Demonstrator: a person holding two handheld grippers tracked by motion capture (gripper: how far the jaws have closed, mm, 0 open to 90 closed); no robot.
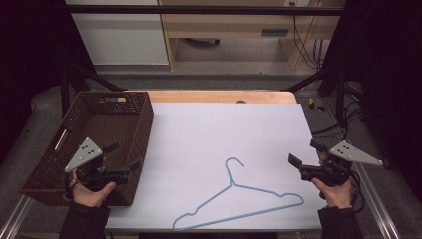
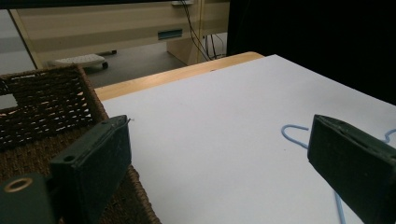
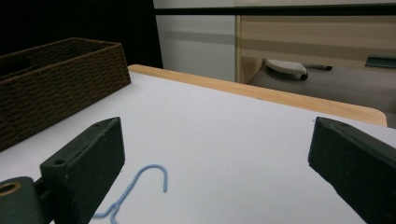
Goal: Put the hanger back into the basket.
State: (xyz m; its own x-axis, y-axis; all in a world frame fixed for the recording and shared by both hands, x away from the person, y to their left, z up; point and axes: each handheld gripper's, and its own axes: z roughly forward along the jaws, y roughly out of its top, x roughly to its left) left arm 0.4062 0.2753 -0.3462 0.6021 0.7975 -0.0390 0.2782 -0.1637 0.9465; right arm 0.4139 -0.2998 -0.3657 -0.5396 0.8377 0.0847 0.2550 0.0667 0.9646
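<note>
A light blue wire hanger point(image 1: 238, 199) lies flat on the white table top point(image 1: 224, 129) near the front edge, hook pointing away from me. Its hook point(image 2: 293, 132) shows between the left jaws, and the hook point(image 3: 150, 175) again low between the right jaws. My left gripper point(image 1: 124, 154) hovers over the near right corner of the brown wicker basket point(image 1: 94, 119), open and empty. My right gripper point(image 1: 306, 152) is held at the table's right side, to the right of the hanger, open with nothing between its jaws.
The wicker basket point(image 3: 56, 84) takes up the table's left side. A wooden strip point(image 1: 219, 96) runs along the far edge. Beyond stand pale cabinets point(image 1: 119, 35) and hanging cables point(image 1: 306, 45). Black frame bars point(image 1: 199, 10) and dark curtains border the space.
</note>
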